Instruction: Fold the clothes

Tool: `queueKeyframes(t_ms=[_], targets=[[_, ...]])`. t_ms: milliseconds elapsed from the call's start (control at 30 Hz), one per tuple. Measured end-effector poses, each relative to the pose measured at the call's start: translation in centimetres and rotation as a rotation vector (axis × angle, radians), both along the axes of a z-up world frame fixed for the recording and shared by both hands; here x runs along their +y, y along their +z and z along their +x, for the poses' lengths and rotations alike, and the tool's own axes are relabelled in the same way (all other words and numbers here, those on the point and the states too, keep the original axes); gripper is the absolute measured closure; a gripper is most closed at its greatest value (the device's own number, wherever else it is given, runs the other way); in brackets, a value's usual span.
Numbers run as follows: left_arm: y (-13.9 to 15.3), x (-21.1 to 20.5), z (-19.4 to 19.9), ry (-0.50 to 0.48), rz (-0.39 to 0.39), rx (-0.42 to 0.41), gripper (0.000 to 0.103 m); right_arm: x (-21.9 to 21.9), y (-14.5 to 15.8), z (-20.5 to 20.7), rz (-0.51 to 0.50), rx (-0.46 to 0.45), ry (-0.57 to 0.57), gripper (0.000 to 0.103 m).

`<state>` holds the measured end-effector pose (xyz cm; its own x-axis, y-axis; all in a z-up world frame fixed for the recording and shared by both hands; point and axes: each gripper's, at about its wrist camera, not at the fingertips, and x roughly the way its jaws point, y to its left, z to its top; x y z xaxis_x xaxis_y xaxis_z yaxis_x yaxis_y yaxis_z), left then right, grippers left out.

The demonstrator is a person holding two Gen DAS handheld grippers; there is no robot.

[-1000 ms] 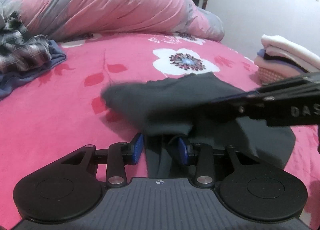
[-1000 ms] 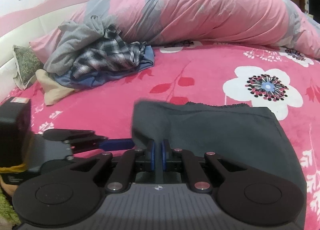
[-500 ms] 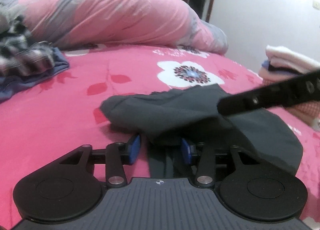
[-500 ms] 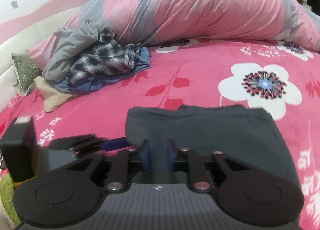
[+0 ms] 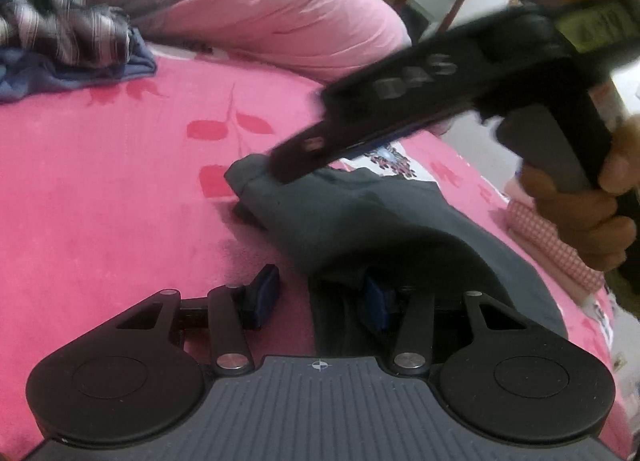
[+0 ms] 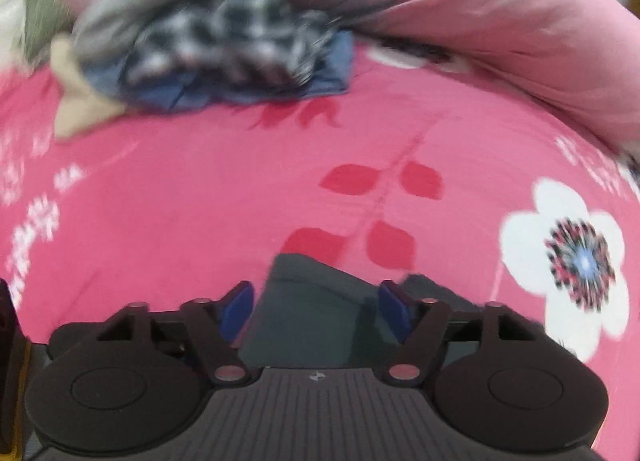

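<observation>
Between spread right claw (image 6: 316, 301) fingers: dark grey garment (image 6: 308, 301), unpinched.

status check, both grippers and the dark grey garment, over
Left hand-held gripper open, dark grey garment draped over one finger. Right hand-held gripper open above the garment's fold. Unfolded clothes pile well clear, nothing in the way.
</observation>
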<state>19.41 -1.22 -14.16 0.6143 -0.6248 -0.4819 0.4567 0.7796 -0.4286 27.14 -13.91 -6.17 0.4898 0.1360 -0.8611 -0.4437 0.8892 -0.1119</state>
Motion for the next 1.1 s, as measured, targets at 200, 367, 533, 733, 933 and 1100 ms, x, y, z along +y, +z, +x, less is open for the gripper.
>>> queueKeyframes(t_ms=[200,367,533,733,933,1100], targets=[[0.2,-0.3,-0.4,0.002,0.012,-0.018,0.057,2.3,-3.2,1.8,-0.209,0.028,0.016,0.070],[0.3,-0.3,-0.8,0.005,0.022,-0.030,0.057,-1.0,-0.3,-0.5,-0.112,-0.150,-0.150,0.093],[0.3,-0.5,-0.7,0.004,0.041,-0.036,0.057,-3.7,3.7,-6.0,0.052,-0.341,-0.293,0.093],[0.7,-1.8,-1.0,-0.028,0.047,-0.090,0.057,-6.6,5.0,-8.5,0.236,-0.372,-0.394,0.093],[0.9,-3.4,-2.0,-0.089,0.109,-0.156,0.053,-6.5,3.0,-5.4,0.353,-0.227,-0.441,0.093],[0.9,-1.1,-1.1,-0.001,0.021,-0.097,0.050,-6.0,1.2,-3.6,0.367,-0.167,-0.488,0.093]])
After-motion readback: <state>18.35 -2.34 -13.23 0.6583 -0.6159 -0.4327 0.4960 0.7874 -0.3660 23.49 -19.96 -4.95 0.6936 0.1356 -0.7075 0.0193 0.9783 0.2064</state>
